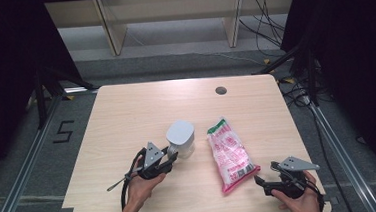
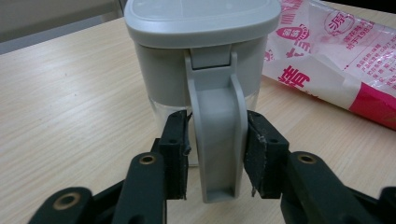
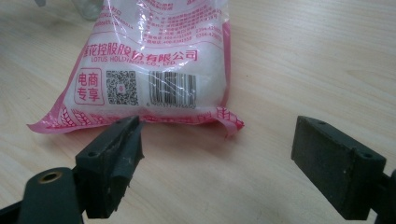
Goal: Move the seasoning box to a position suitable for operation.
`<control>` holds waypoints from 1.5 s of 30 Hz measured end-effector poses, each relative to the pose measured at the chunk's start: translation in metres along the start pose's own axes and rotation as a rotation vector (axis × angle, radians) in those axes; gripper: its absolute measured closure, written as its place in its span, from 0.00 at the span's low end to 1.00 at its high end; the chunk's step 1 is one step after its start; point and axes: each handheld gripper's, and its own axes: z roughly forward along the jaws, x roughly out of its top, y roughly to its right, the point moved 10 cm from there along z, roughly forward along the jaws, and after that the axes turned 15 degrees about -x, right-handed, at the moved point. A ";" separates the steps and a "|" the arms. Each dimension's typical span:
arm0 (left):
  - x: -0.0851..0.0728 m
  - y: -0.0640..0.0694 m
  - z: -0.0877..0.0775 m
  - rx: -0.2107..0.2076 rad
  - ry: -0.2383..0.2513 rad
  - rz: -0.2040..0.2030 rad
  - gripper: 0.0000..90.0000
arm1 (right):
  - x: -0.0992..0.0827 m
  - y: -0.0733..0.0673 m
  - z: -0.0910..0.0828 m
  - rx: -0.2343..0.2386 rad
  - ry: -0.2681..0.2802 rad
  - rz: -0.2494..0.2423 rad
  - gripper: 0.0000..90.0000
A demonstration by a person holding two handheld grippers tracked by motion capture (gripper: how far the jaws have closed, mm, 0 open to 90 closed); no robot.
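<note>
A jug with a grey lid (image 1: 180,136) stands mid-table, its clear base and grey handle (image 2: 217,140) facing my left gripper (image 1: 172,154). In the left gripper view the left gripper (image 2: 217,135) has its jaws on either side of the handle: the right pad is against it and a sliver of gap shows at the left pad. To the jug's right lies a pink-and-white bag of white grains (image 1: 229,153), flat on the table. My right gripper (image 1: 261,178) rests just short of the bag's near end (image 3: 154,60), and in its own view the right gripper (image 3: 219,140) stands wide open with nothing between its jaws.
The wooden table (image 1: 141,104) has a round cable hole (image 1: 220,90) near its far edge. The bag (image 2: 327,60) lies close behind the jug on its right. Dark curtains and metal rails flank the table. A wooden shelf frame stands beyond it.
</note>
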 end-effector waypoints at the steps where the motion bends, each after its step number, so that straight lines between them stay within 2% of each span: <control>1: -0.001 -0.002 0.001 0.007 -0.015 0.019 0.74 | 0.000 0.001 0.001 -0.009 0.002 -0.003 0.19; 2: -0.001 -0.001 0.002 0.000 -0.003 0.008 0.74 | 0.000 0.000 0.001 -0.010 -0.002 0.004 0.19; 4: -0.001 -0.005 0.001 0.007 -0.006 0.018 0.74 | -0.001 -0.001 0.001 -0.007 -0.002 -0.006 0.19; 6: -0.003 -0.014 -0.004 0.044 -0.014 0.009 0.75 | -0.001 -0.002 0.000 0.008 -0.004 0.000 0.20; 8: -0.004 -0.024 -0.009 0.067 -0.006 0.008 0.75 | -0.001 -0.001 0.001 -0.001 0.005 -0.014 0.21; 10: -0.005 -0.033 -0.013 0.099 -0.016 0.028 0.75 | -0.001 -0.002 0.001 0.000 -0.010 -0.005 0.21; 11: -0.005 -0.037 -0.014 0.111 -0.026 0.048 0.75 | -0.001 0.001 0.002 0.008 0.004 -0.041 0.21; 12: -0.005 -0.038 -0.012 0.119 -0.007 0.023 0.75 | -0.001 0.001 0.004 -0.008 0.005 -0.033 0.21; 13: -0.005 -0.040 -0.012 0.136 -0.007 0.009 0.76 | -0.001 0.000 0.003 0.003 0.009 -0.040 0.21; 16: -0.005 -0.044 -0.011 0.144 0.004 -0.001 0.77 | -0.001 -0.002 0.002 0.016 0.004 -0.034 0.21; 19: -0.003 -0.045 -0.011 0.120 0.012 0.017 0.77 | -0.001 0.000 0.004 -0.004 0.001 -0.034 0.21; 21: -0.004 -0.045 -0.012 0.104 0.020 -0.009 0.77 | -0.001 -0.001 0.003 0.019 0.003 -0.036 0.22; 22: -0.004 -0.045 -0.011 0.096 0.026 -0.002 0.77 | -0.002 -0.002 0.003 0.019 0.000 -0.032 0.22; 23: -0.005 -0.043 -0.012 0.093 0.025 -0.005 0.77 | -0.003 -0.004 0.002 0.020 -0.012 -0.012 0.22; 26: -0.006 -0.037 -0.013 0.055 0.019 0.003 0.77 | -0.003 -0.005 0.002 0.021 -0.013 -0.012 0.22; 28: -0.007 -0.029 -0.013 0.020 0.016 -0.017 0.77 | -0.003 -0.005 0.002 0.021 -0.014 -0.017 0.22; 29: -0.007 -0.026 -0.013 0.006 0.004 0.004 0.77 | -0.002 -0.002 0.003 0.024 -0.002 -0.043 0.22; 30: -0.007 -0.021 -0.012 -0.015 0.009 0.003 0.77 | -0.002 -0.002 0.004 0.017 0.002 -0.051 0.22; 31: -0.007 -0.016 -0.012 -0.034 0.000 0.026 0.77 | -0.003 -0.001 0.004 0.008 -0.003 -0.046 0.22; 32: -0.007 -0.011 -0.011 -0.054 0.006 0.016 0.77 | -0.002 -0.003 0.003 0.028 -0.001 -0.048 0.22; 34: -0.009 -0.001 -0.013 -0.083 -0.021 0.044 0.77 | -0.003 -0.003 0.003 0.031 -0.003 -0.048 0.22; 35: -0.009 -0.001 -0.013 -0.083 -0.021 0.044 0.77 | -0.003 -0.003 0.003 0.031 -0.003 -0.050 0.22; 36: -0.009 0.004 -0.013 -0.105 -0.019 0.038 0.77 | -0.003 -0.003 0.003 0.031 -0.003 -0.050 0.22; 38: -0.011 0.008 -0.016 -0.122 -0.035 0.055 0.77 | -0.003 -0.004 0.003 0.034 -0.004 -0.051 0.22; 39: -0.011 0.010 -0.017 -0.139 -0.028 0.055 0.77 | -0.003 -0.005 0.002 0.030 -0.009 -0.042 0.22; 40: -0.013 0.010 -0.018 -0.142 -0.037 0.062 0.77 | -0.002 -0.002 0.003 0.022 0.002 -0.066 0.22; 41: -0.013 0.011 -0.019 -0.155 -0.035 0.070 0.77 | -0.004 -0.004 0.003 0.025 -0.010 -0.045 0.22; 42: -0.013 0.010 -0.019 -0.161 -0.026 0.086 0.77 | -0.003 -0.002 0.004 0.015 -0.006 -0.055 0.22; 43: -0.013 0.012 -0.019 -0.166 -0.011 0.070 0.77 | -0.003 -0.003 0.003 0.034 -0.004 -0.057 0.22; 44: -0.014 0.012 -0.020 -0.182 -0.013 0.074 0.77 | -0.003 -0.003 0.003 0.034 -0.006 -0.056 0.22; 45: -0.015 0.011 -0.020 -0.178 -0.011 0.065 0.77 | -0.004 -0.003 0.003 0.032 -0.007 -0.060 0.23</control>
